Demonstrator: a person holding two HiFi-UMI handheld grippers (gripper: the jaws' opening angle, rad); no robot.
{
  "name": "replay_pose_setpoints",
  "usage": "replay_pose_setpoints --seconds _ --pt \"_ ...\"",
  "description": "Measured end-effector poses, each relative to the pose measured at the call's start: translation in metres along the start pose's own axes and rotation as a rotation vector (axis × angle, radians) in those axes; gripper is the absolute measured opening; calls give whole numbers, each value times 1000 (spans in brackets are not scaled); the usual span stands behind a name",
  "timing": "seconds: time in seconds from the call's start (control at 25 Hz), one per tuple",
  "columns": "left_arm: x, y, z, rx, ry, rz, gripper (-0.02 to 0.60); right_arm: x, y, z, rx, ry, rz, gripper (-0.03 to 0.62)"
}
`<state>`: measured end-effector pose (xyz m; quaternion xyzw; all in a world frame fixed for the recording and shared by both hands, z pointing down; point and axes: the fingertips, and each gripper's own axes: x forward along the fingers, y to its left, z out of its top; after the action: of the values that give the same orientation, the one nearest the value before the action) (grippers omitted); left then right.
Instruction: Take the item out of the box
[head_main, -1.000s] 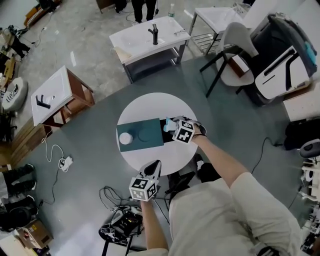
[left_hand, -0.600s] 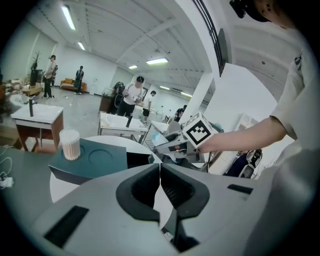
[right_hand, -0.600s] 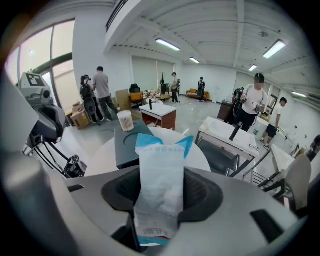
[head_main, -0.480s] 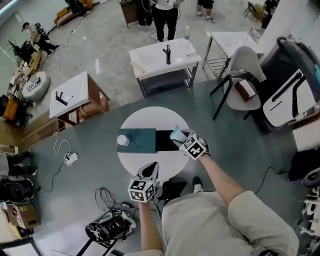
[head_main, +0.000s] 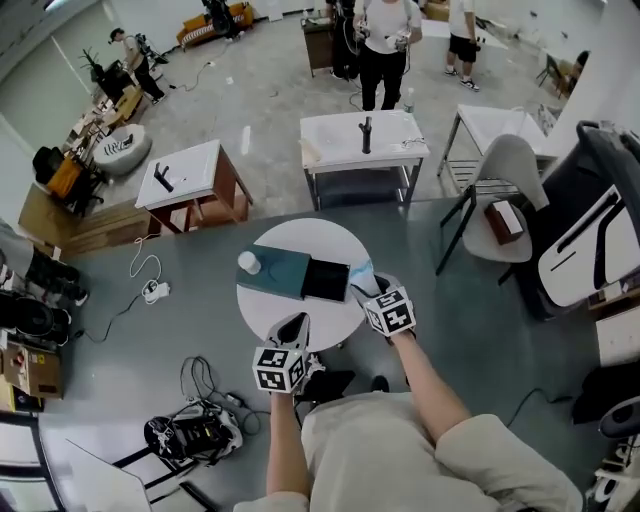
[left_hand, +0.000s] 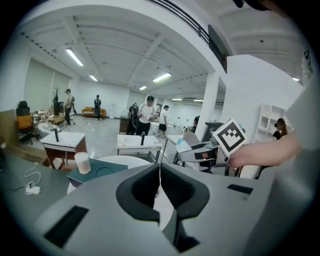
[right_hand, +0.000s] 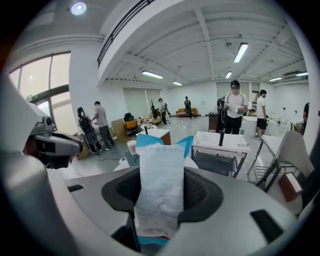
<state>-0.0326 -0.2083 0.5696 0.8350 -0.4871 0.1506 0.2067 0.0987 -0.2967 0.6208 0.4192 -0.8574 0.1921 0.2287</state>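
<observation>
Just beside the box (head_main: 326, 281), the right gripper (right_hand: 160, 192) pinched a packet (right_hand: 161, 160) mid-body, which looked light, limp and slippery; the left gripper (left_hand: 160, 175) was clenched empty.

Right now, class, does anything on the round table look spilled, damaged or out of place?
Nothing stands out. The black box sits flat on the table, the white cup upright on the teal panel beside it, and the right hand-held gripper holds the packet, nothing spilled.
</observation>
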Motion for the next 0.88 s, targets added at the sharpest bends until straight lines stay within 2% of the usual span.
replay_pose_setpoints --seconds 0.2,0.28,0.4,0.52,0.88 --pt "-32 -29 -1 -31 -59 112 23 -47 6 -5 38 -72 53 229" --pt "-44 -47 -4 -11 -68 132 23 -64 10 -19 68 -81 87 229" --pt "-51 -70 -11 11 -72 138 23 -82 17 -45 66 -76 126 229" --pt "-50 -86 -17 0 -77 134 23 -90 21 -59 72 -81 157 229" --pt "-51 -118 -28 -21 -71 90 23 -116 43 -61 84 -158 240 229"
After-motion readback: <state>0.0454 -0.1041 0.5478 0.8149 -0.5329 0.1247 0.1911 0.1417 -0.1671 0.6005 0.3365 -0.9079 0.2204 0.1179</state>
